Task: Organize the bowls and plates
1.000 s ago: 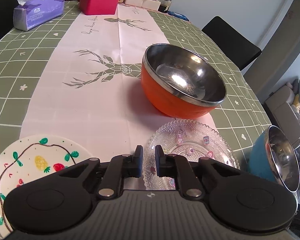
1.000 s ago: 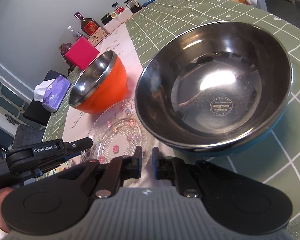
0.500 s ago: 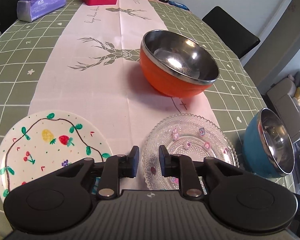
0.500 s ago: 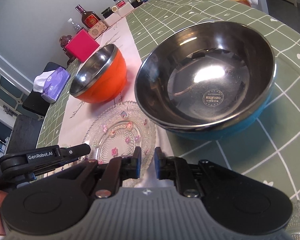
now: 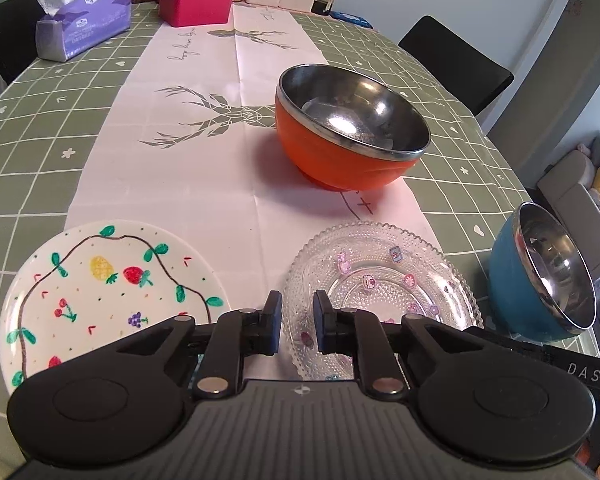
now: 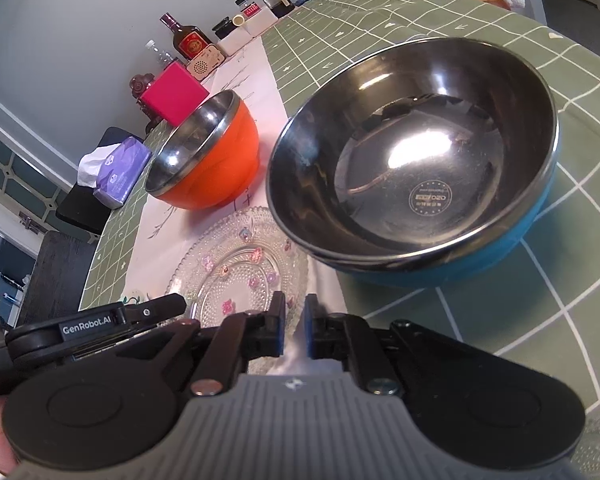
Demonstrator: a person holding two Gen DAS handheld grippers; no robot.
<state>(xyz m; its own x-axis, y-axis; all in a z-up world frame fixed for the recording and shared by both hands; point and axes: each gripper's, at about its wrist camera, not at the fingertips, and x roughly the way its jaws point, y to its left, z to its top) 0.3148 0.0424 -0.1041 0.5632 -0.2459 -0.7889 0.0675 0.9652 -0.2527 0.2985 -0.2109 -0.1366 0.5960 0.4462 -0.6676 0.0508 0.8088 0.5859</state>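
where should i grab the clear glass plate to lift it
Pinch the beaded rim of the glass plate at its near edge, coming in low from the front. It lies flat on the table, so only the thin scalloped lip gives the left gripper purchase.

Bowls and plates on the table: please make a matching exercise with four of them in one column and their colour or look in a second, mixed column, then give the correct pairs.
Things:
1. bowl on the pale runner
2. bowl near the table edge
3. plate by the left gripper
4. plate in front of both grippers

Looks:
A. clear beaded glass
B. blue outside
C. white with painted fruit
D. orange outside

Pairs: 1-D, 2-B, 3-C, 4-A
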